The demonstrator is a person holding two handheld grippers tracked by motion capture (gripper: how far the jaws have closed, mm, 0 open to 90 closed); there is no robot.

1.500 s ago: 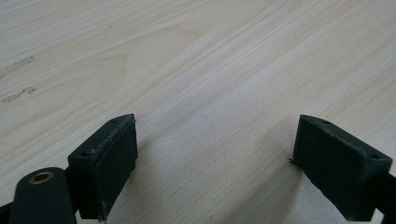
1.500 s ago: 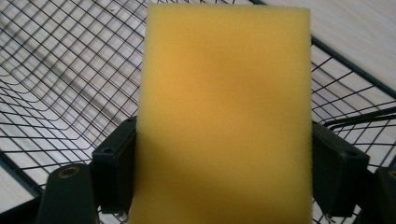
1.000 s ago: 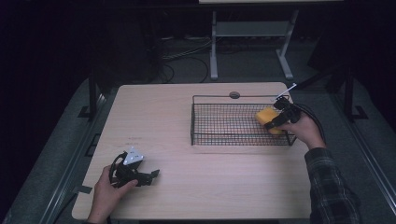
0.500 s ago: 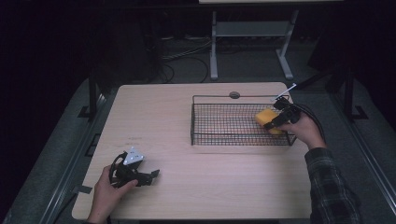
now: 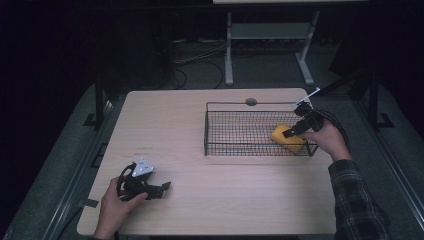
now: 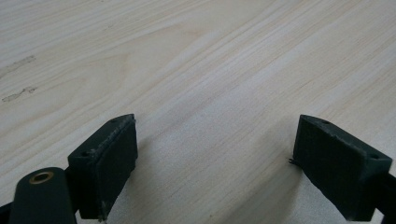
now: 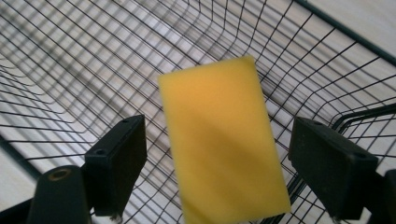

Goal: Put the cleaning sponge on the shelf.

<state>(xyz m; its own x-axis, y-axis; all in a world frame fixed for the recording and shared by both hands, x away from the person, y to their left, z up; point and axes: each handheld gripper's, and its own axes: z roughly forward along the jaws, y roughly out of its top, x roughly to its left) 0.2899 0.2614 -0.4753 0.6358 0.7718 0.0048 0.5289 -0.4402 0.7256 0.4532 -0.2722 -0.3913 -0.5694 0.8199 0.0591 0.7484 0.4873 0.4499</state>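
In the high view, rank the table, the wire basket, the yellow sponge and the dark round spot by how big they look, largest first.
1. table
2. wire basket
3. yellow sponge
4. dark round spot at the table's far edge

No two look close in size.

A lab or recording room, to judge by the lone pale wooden desk [image 5: 200, 150] under dim light, loose cables [image 5: 200, 60] on the dark floor and a metal stand [image 5: 265, 45] behind.
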